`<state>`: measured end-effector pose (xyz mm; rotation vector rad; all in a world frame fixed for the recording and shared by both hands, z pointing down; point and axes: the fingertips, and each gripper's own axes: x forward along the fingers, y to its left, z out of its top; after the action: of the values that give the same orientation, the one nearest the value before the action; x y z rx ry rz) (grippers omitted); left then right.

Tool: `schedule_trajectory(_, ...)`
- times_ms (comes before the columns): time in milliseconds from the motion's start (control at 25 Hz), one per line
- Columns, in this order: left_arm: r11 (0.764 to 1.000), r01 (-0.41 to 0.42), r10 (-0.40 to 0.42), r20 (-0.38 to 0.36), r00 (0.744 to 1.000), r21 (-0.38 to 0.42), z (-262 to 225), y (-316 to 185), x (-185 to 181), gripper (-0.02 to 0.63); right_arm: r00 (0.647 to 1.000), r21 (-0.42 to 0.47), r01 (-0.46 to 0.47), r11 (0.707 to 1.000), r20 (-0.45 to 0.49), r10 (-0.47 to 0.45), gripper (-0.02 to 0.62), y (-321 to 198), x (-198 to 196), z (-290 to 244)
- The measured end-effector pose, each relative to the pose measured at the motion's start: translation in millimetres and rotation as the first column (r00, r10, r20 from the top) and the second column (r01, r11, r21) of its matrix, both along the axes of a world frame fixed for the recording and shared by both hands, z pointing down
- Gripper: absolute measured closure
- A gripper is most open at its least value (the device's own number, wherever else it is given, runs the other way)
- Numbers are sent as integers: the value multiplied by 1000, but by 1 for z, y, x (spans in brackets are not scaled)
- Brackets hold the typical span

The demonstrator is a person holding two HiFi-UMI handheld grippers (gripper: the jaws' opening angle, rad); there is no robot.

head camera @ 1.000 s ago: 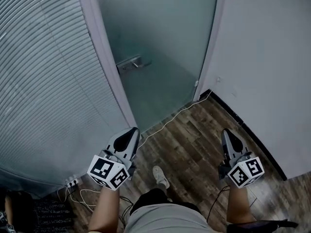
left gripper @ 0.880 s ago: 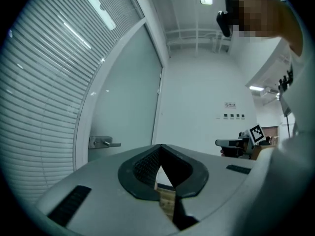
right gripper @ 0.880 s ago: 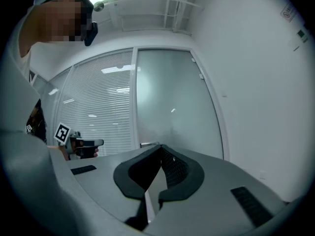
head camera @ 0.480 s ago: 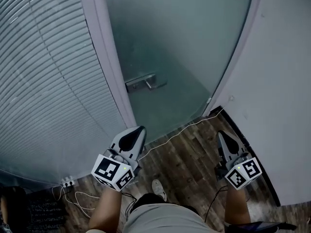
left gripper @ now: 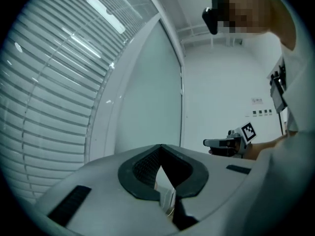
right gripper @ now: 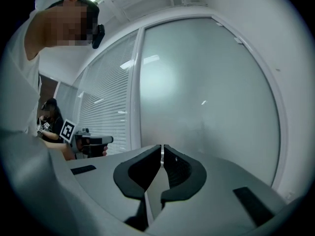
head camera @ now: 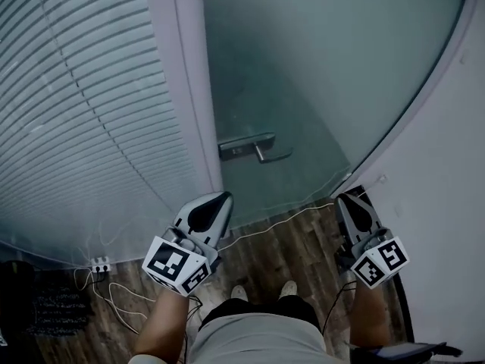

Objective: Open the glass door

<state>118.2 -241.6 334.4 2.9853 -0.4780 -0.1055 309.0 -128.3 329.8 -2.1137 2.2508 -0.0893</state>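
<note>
Door of frosted glass (head camera: 318,74) appears closed in its white frame (head camera: 193,89), straight ahead of the person. Its grey metal lever handle (head camera: 254,149) sits at the left edge, apart from both grippers. The left gripper (head camera: 222,197) and right gripper (head camera: 342,199) each have jaws pressed together on nothing. Shut tips would likely skid off the smooth lever. The thin white cable (head camera: 280,220) crossing the dark wood floor (head camera: 303,256) at the threshold could catch a foot.
</note>
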Motion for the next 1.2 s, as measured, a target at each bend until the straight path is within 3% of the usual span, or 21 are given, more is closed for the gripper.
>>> schedule_trajectory(160,998,69,-69,1,998,-5,-1,-18,-5,606,996,-2,90,996,-5,-90,594,-40,2,-4)
schedule_trajectory(360,985,170,-170,15,985,-19,4,-37,21,606,975,-28,220,975,1,-220,586,-86,29,7)
schedule_trajectory(520,974,223,-222,29,975,-33,7,-44,46,606,944,-82,328,941,-16,-331,514,-116,43,19)
schedule_trajectory(640,964,262,-260,42,965,-50,11,-48,58,606,912,-156,396,905,-44,-407,466,-139,46,36)
schedule_trajectory(840,949,306,-300,78,951,-75,26,-52,66,606,841,-320,477,819,-107,-531,415,-170,40,80)
schedule_trajectory(1000,946,311,-302,101,948,-87,36,-53,70,606,793,-432,482,762,-155,-589,413,-185,37,108)
schedule_trajectory(1200,944,315,-305,107,946,-97,40,-53,67,606,750,-518,463,720,-204,-629,416,-191,31,128)
